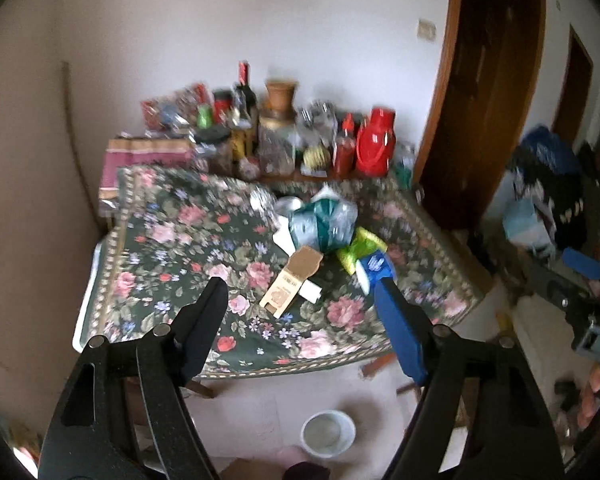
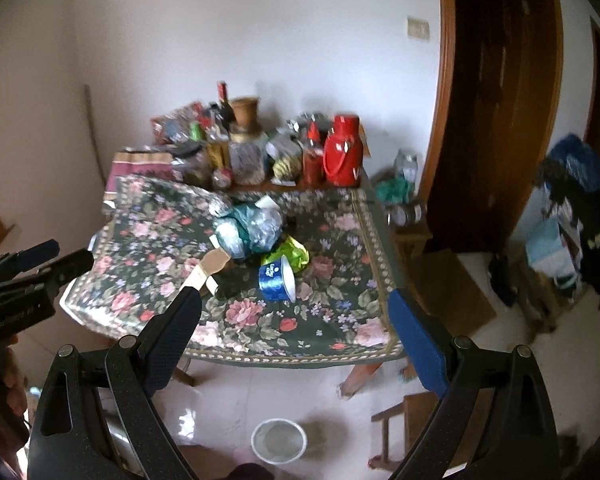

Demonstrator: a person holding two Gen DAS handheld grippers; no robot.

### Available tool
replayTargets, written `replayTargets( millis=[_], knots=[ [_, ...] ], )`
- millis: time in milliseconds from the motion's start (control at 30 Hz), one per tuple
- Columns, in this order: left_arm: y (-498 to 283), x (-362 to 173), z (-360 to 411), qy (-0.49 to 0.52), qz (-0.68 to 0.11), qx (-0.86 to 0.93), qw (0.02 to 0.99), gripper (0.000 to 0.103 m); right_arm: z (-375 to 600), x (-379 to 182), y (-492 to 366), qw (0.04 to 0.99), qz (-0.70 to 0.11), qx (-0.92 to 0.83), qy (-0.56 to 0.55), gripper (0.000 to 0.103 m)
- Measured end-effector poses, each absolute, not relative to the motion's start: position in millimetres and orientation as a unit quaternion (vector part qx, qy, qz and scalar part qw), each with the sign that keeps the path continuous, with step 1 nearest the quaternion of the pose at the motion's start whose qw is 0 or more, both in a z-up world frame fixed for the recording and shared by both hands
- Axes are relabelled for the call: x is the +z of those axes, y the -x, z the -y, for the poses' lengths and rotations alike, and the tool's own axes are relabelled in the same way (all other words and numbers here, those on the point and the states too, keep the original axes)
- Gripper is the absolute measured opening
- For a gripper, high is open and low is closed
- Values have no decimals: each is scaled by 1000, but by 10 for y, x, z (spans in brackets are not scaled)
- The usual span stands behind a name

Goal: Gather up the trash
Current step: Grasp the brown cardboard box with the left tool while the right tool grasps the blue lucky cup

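Note:
A heap of trash lies mid-table on the floral cloth [image 1: 172, 240]: a crumpled teal and clear plastic bag [image 1: 324, 220] [image 2: 252, 228], a flattened cardboard box [image 1: 290, 284] [image 2: 208, 268], a yellow-green wrapper [image 1: 360, 248] [image 2: 288, 254] and a blue cup [image 1: 376, 266] [image 2: 278, 280] on its side. My left gripper [image 1: 298, 286] hangs open short of the table's near edge, with nothing between its fingers. My right gripper [image 2: 294, 300] is open too and holds nothing. Each gripper shows at the edge of the other's view: the right gripper [image 1: 568, 276], the left gripper [image 2: 60, 258].
A white bucket [image 1: 328, 432] [image 2: 278, 440] stands on the floor below the table's near edge. Bottles, jars and a red thermos [image 1: 374, 144] [image 2: 342, 152] crowd the table's far side. A brown door [image 2: 496, 100] and piled belongings [image 2: 572, 216] are at the right.

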State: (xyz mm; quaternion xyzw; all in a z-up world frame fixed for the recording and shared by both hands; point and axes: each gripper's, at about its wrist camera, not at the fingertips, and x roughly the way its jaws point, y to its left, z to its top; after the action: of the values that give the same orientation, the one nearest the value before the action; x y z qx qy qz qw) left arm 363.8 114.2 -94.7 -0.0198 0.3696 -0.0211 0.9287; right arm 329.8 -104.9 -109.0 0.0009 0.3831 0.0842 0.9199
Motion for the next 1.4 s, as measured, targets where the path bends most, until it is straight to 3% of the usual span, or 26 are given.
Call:
replayTargets(
  millis=[500, 900, 1000, 1100, 1200, 1267, 1400],
  knots=[
    [-4787, -2573, -1484, -9, -538, -69, 840, 76, 557, -2203, -4403, 841, -537, 70, -5, 93],
    [-5343, -3068, -1330, -25, -561, -59, 825, 76, 325, -2797, -5049, 781, -606, 137, 60, 91],
    [-5431, -3131, -1269, -30, -562, -62, 824, 76, 292, -2907, -5119, 764, -621, 153, 78, 78],
    [-5497, -3144, -1229, -19, -559, -58, 827, 68, 317, -2949, -5174, 760, -624, 157, 93, 70],
    [-5554, -3124, -1189, -7, -554, -45, 831, 54, 403, -2946, -5234, 758, -625, 163, 90, 60],
    [-5588, -3108, -1181, 9, -554, -44, 831, 48, 457, -2938, -5268, 758, -625, 166, 89, 46],
    [-5624, -3020, -1167, 34, -549, -39, 834, 45, 534, -2904, -5292, 759, -618, 176, 99, 35]
  ],
)
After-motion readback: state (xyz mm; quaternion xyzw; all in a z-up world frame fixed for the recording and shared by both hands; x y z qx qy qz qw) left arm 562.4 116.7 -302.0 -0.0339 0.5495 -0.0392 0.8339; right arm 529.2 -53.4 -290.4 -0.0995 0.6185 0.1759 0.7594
